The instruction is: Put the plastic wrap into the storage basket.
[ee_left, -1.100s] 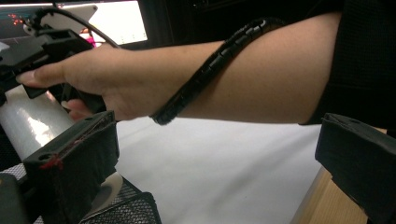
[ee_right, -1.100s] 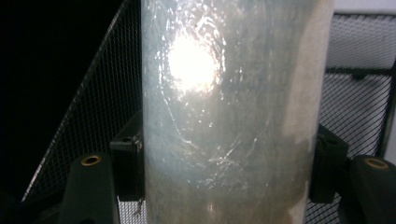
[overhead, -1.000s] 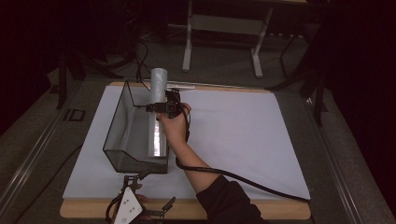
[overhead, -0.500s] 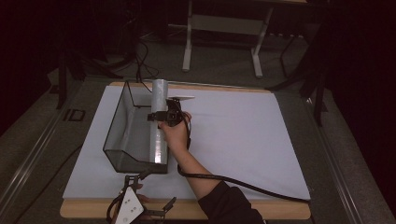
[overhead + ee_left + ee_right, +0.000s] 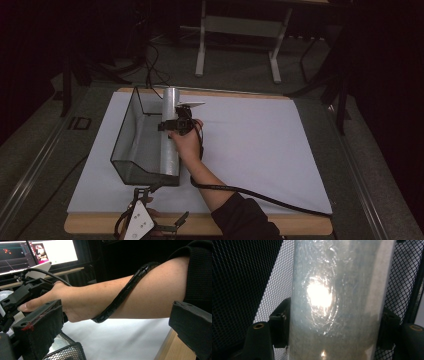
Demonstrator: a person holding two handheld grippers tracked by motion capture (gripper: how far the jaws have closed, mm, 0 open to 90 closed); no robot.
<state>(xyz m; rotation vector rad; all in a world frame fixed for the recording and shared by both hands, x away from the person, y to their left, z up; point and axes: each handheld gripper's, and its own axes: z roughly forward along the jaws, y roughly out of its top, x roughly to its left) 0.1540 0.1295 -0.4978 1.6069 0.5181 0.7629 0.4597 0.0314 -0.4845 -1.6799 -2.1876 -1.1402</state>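
A long silvery roll point(image 5: 169, 156) leans lengthwise in a black mesh basket point(image 5: 125, 142) at the left of the table, its top end above the far rim. My right gripper point(image 5: 176, 125) sits around the roll's upper part. In the right gripper view the roll point(image 5: 337, 290) lies between the jaws with mesh point(image 5: 242, 277) behind it. Those jaws have just been opening and the pads point(image 5: 280, 326) stand right beside the roll. My left gripper point(image 5: 165, 205) rests at the table's front edge, open with nothing between its jaws point(image 5: 115, 322).
A white sheet point(image 5: 260, 145) covers the wooden table point(image 5: 280, 226). The right gripper's black cable point(image 5: 260, 196) trails across the sheet toward the right. In the left gripper view the person's forearm point(image 5: 140, 297) crosses close ahead. A metal stand point(image 5: 240, 30) is beyond the table.
The roll and my right gripper have sunk a little into the basket. The left gripper has stayed in place.
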